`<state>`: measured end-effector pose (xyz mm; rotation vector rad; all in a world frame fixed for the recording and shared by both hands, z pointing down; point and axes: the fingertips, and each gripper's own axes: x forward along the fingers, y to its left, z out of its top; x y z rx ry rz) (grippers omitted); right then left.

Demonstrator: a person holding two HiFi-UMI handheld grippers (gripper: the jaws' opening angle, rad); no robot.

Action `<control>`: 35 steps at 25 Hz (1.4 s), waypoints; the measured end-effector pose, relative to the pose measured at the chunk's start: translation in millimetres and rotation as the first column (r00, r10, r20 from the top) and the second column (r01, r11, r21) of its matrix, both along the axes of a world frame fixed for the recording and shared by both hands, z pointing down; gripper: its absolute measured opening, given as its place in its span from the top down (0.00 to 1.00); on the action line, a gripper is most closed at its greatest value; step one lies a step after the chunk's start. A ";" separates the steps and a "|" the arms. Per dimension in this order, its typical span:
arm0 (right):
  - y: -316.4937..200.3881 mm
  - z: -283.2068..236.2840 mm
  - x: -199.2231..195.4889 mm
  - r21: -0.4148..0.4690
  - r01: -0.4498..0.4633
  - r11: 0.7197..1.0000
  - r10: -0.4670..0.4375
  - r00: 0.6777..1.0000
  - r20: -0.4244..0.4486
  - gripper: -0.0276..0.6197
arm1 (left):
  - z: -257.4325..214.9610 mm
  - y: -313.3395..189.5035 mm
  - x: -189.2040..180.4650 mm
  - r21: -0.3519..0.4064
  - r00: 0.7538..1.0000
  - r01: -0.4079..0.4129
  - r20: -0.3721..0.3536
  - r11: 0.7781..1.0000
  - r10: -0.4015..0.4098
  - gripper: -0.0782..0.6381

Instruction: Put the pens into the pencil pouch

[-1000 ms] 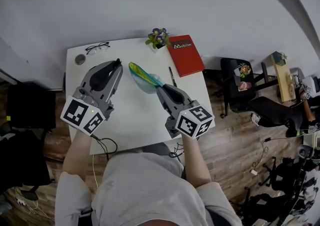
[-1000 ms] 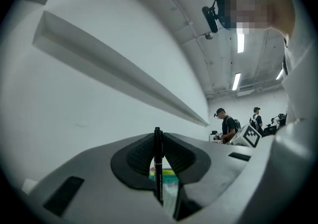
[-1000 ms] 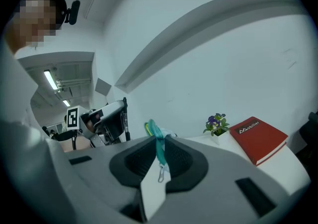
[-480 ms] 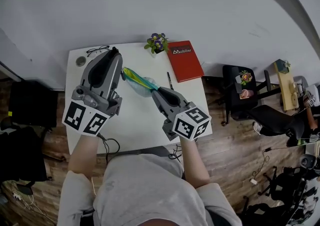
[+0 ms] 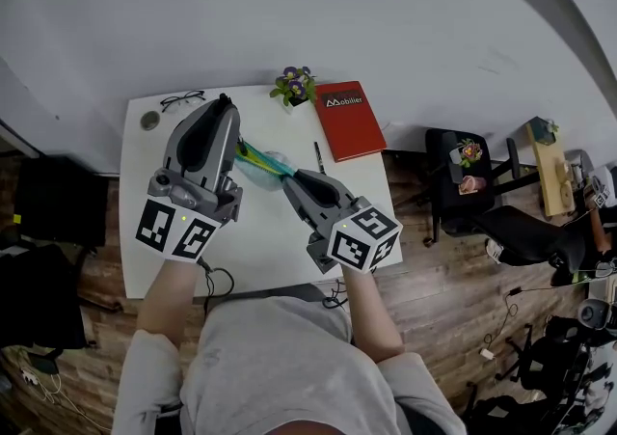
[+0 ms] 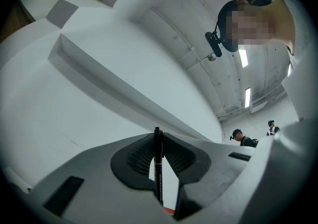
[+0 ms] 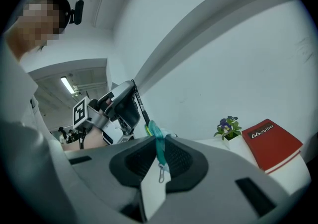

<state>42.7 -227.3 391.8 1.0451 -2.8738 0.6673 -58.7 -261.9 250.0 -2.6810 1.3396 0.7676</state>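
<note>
My left gripper is shut on a black pen, which stands upright between its pads. It is tilted upward over the white table. In the right gripper view the pen slants down to the top edge of the pouch; whether its end is inside I cannot tell. My right gripper is shut on the edge of the green, yellow and blue pencil pouch and holds it above the table, with its zip pull hanging down. A second dark pen lies on the table near the book.
At the table's far edge stand a small potted plant and a red book. Glasses and a small round object lie at the far left corner. A cable hangs at the near edge. Chairs stand to the right.
My left gripper has risen and tilted upward with the pen, closing in on the pouch. The right gripper and pouch shifted slightly left toward it.
</note>
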 end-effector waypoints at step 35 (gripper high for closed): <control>-0.2 16.4 122.4 -0.058 -0.257 0.965 0.261 0.962 0.078 0.85 | 144.0 -36.0 75.5 -0.484 0.974 -0.040 0.177 0.874 0.143 0.85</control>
